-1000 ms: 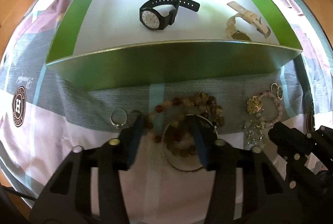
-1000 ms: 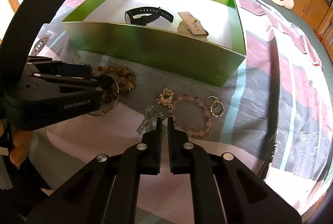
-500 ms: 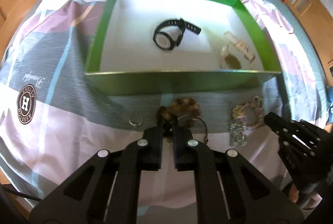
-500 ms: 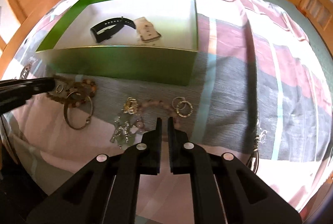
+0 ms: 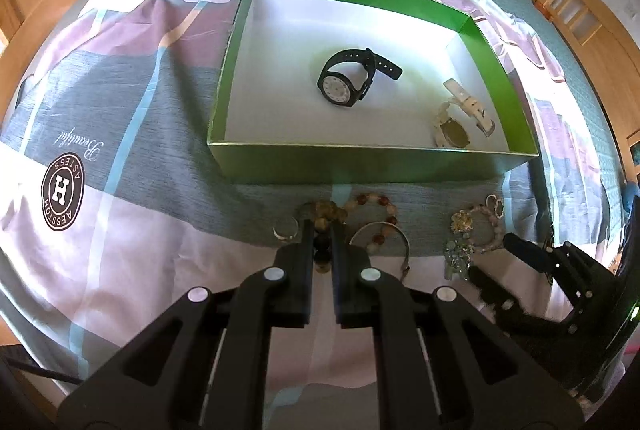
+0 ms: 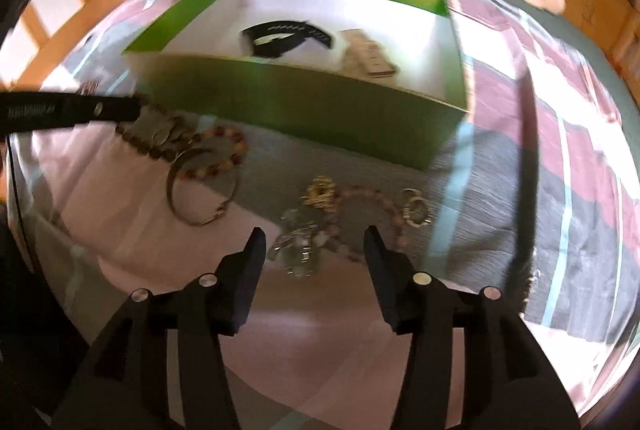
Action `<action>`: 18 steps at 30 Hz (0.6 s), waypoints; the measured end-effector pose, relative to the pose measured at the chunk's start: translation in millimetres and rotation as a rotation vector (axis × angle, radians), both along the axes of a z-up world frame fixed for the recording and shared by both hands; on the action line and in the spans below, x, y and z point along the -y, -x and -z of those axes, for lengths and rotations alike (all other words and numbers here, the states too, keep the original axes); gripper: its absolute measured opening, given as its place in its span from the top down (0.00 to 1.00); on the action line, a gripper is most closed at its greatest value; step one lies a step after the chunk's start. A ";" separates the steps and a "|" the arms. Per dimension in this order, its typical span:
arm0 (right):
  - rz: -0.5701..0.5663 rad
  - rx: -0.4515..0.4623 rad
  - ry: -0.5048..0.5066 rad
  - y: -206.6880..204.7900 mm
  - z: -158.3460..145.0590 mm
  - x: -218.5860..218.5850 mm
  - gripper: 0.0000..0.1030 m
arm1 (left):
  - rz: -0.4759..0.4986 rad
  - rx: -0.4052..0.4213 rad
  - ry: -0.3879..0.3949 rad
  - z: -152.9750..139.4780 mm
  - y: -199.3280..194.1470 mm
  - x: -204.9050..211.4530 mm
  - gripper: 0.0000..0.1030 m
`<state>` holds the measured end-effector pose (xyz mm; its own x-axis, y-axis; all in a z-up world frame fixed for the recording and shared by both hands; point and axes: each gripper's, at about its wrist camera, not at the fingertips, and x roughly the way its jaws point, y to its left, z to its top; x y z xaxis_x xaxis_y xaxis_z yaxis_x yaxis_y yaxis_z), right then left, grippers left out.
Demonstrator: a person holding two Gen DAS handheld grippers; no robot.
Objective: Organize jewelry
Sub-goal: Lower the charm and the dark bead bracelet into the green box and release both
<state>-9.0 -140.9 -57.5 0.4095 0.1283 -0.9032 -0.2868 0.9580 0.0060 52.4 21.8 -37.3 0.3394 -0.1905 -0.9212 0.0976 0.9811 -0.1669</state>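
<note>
Change since a second ago: my left gripper [image 5: 322, 230], then spread wide around the beaded bracelets, has closed on a dark bead strand; my right gripper [image 6: 315, 236], then pinched together, has sprung wide apart.

Left gripper: fingers drawn together on the dark bead bracelet [image 5: 322, 250], whose beads show in the narrow slot between the tips.

Near the left tips: a ring [image 5: 286, 230] just to their left; an amber bead bracelet [image 5: 372, 204] and a metal bangle [image 5: 380, 238] just to their right, overlapping each other.

Green box [image 5: 376, 166]: ahead of the left tips, its long side running across my view.

Inside the box: a black watch [image 5: 346, 84], dial up, strap tail pointing right; a cream watch [image 5: 454, 128] near the right wall.

Right gripper: fingers well apart, low over the bedspread [image 6: 300, 330], with a silvery pendant cluster [image 6: 298, 246] between the tips.

Ahead of the right tips: a gold charm [image 6: 319, 192], a pink bead bracelet [image 6: 380, 202] and small rings [image 6: 416, 210] to the right. This view is motion-blurred.
</note>
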 end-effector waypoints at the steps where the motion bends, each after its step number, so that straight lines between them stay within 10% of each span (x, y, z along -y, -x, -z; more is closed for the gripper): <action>1: -0.022 0.004 0.025 1.8 3.0 -5.8 0.51 | 0.003 0.000 -0.003 0.1 0.4 1.0 0.92; 4: -0.046 -0.003 0.062 1.0 12.5 -14.6 0.52 | 0.011 0.000 -0.010 0.8 1.3 4.6 0.92; 9: -0.049 -0.032 0.056 -2.6 21.6 -16.8 0.90 | 0.023 0.007 -0.013 -1.9 3.6 6.9 0.92; 18: -0.025 0.091 -0.043 2.7 -21.8 -4.0 0.94 | 0.027 0.082 0.025 -31.1 12.8 3.4 0.92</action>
